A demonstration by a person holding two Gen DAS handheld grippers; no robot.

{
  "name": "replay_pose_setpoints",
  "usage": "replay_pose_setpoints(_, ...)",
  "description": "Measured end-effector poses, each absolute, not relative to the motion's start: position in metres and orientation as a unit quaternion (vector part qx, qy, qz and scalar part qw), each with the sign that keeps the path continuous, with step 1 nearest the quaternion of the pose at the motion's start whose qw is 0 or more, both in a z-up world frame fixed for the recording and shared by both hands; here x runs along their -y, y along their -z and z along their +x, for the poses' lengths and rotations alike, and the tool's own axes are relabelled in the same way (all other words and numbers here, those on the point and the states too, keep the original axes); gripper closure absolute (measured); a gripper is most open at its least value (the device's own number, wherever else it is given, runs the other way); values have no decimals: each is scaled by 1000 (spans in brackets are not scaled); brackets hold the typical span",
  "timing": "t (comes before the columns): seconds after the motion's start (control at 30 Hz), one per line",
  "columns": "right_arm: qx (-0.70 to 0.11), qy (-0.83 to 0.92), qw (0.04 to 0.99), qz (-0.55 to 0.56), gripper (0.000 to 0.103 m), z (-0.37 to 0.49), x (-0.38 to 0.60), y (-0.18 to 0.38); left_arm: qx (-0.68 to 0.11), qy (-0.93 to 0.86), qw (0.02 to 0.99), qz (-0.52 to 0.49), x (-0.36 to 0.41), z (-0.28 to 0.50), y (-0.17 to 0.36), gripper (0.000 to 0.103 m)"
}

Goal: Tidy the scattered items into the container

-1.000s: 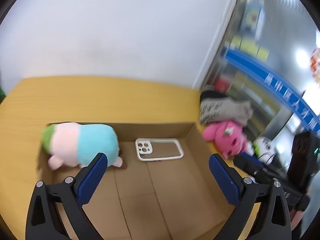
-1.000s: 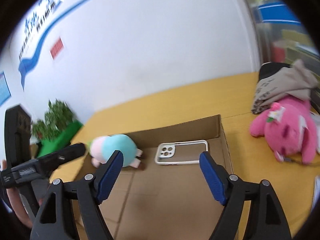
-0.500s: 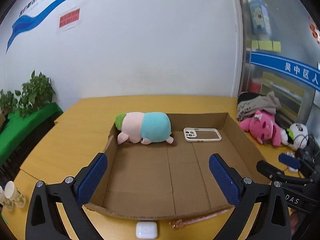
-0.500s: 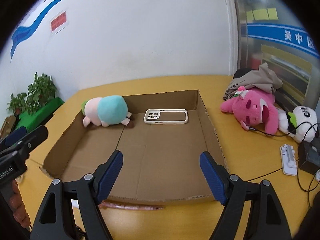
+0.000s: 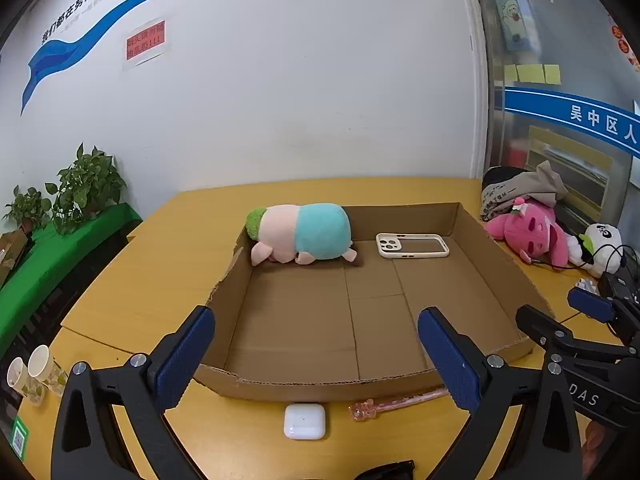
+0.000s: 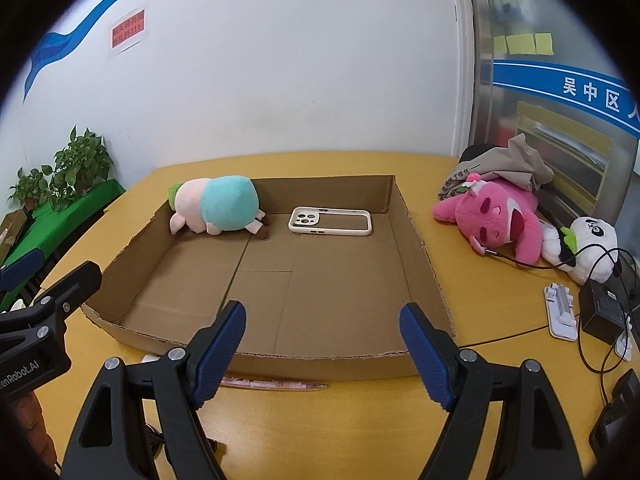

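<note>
Both my grippers, left (image 5: 316, 344) and right (image 6: 322, 340), were spread wide, holding nothing. Earbud case (image 5: 305, 421) and pink pen (image 5: 394, 403) lay at 6 o'clock, outside the box (image 5: 320, 386) front edge.

The earbud case (image 6: 150, 358) and pink pen (image 6: 276, 383) sit partly hidden behind the right jaws.

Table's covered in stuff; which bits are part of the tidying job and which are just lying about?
Part of the job:
cardboard box
pastel plush and phone case, already inside
white earbud case and pink pen, outside the box

Probably just lying about:
pink plush
panda plush
paper cups
potted plants
</note>
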State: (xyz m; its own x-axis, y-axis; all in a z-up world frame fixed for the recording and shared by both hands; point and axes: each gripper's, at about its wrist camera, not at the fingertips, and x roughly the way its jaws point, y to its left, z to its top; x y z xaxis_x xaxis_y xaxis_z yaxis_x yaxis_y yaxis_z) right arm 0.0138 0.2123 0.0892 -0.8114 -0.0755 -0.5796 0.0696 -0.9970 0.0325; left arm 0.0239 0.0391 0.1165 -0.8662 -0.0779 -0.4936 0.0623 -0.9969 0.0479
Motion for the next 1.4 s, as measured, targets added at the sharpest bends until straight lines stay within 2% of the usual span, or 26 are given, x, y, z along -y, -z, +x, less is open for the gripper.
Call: replay_pose_setpoints(1.4, 1, 949, 31, 314, 24, 17, -212, -80, 11, 959, 30, 283, -46, 24, -102, 0)
